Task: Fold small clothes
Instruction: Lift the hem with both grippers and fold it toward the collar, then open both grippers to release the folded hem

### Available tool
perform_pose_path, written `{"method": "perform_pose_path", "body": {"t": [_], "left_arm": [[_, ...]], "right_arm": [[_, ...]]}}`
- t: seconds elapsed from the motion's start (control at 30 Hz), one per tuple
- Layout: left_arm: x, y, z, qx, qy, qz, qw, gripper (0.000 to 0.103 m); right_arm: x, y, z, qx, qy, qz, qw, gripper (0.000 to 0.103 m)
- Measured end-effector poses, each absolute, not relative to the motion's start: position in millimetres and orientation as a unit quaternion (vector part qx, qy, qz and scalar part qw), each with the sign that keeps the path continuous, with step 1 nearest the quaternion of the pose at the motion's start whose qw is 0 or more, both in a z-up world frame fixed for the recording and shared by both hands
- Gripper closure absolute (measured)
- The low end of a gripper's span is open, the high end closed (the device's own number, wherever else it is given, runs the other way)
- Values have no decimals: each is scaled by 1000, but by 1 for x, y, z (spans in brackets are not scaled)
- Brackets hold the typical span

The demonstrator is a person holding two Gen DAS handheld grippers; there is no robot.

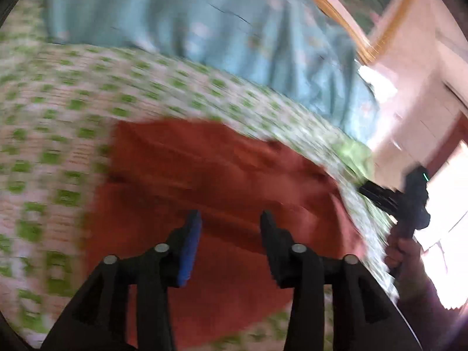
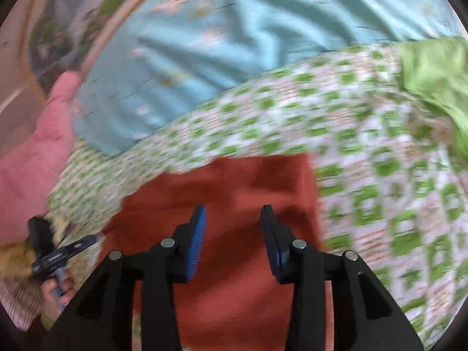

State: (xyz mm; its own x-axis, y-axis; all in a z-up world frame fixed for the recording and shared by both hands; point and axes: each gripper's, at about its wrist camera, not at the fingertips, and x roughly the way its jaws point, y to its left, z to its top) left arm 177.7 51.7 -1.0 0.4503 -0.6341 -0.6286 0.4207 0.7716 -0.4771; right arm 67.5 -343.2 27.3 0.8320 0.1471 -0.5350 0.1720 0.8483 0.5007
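A rust-red small garment lies flat on a white bedspread with green squares. It also shows in the right wrist view. My left gripper is open and empty, held above the garment's near part. My right gripper is open and empty, above the garment's near half. The right gripper also shows at the right edge of the left wrist view, beyond the garment's right edge. The left gripper shows at the lower left of the right wrist view. Both views are blurred by motion.
A crumpled light-blue sheet lies behind the bedspread, also in the right wrist view. A pink cloth lies at the left, a green cloth at the right. A framed picture and pink wall stand beyond the bed.
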Motion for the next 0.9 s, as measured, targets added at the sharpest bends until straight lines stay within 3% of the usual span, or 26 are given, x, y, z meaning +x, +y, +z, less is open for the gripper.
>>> {"method": "perform_pose_path", "body": {"t": [0.2,0.3,0.37,0.47,0.57,0.63,0.7,0.9], "left_arm": [[200,-18,-42,-39,500,-368,783,60],[222,-13,-53,-26,508,-341,790,74],[239,0,-45,-31,492,-322,808,74],[264,26,-27,-13,465,-235,854,66],[274,54,-9,-24,441,-208,873,49],[274,68,-1,-25,425,-201,882,29],[276,72,3,-17,419,-203,885,23],[308,53,-27,52,472,-213,854,22]], "right_arm": [[122,-282,-1,253,407,138,867,60],[143,-291,-27,239,449,95,856,61],[151,-312,-33,225,454,33,862,61],[153,-353,-20,242,415,-24,877,61],[149,-380,2,248,383,-60,888,56],[146,-390,17,232,365,-70,899,26],[143,-392,23,206,358,-73,908,20],[172,-370,7,87,421,-58,901,20]]}}
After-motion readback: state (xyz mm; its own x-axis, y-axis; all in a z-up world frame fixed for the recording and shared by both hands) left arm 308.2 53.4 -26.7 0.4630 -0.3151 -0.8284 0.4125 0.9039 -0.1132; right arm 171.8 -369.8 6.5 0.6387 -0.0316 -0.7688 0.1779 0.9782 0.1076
